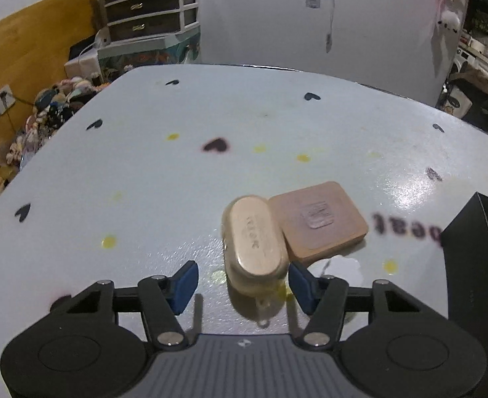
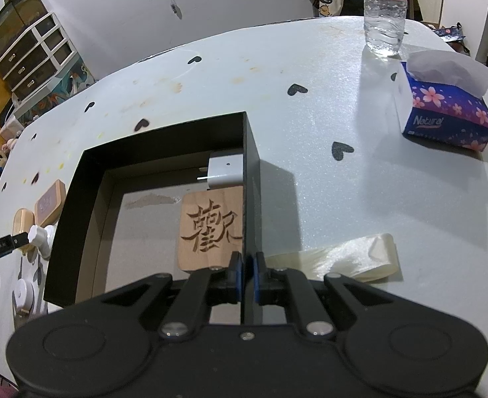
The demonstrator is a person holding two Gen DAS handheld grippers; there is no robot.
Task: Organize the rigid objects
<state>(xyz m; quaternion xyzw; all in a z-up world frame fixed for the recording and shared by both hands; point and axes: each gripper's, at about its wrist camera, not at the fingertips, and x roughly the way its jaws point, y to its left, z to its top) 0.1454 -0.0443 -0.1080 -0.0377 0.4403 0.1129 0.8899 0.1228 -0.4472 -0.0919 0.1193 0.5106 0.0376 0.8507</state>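
An oval beige case lies on the white heart-print table, touching a square brown wooden block to its right. My left gripper is open around the case's near end. Its right pad is at the case's side and its left pad stands clear of it. In the right wrist view the case and block lie left of the black box. My right gripper is shut on the box's right wall. Inside the box are a white charger and a carved wooden tile.
A water bottle and a blue tissue pack stand at the table's far right. A cream ribbon lies just right of the box. The box corner is close on the left gripper's right. Drawers stand beyond the table.
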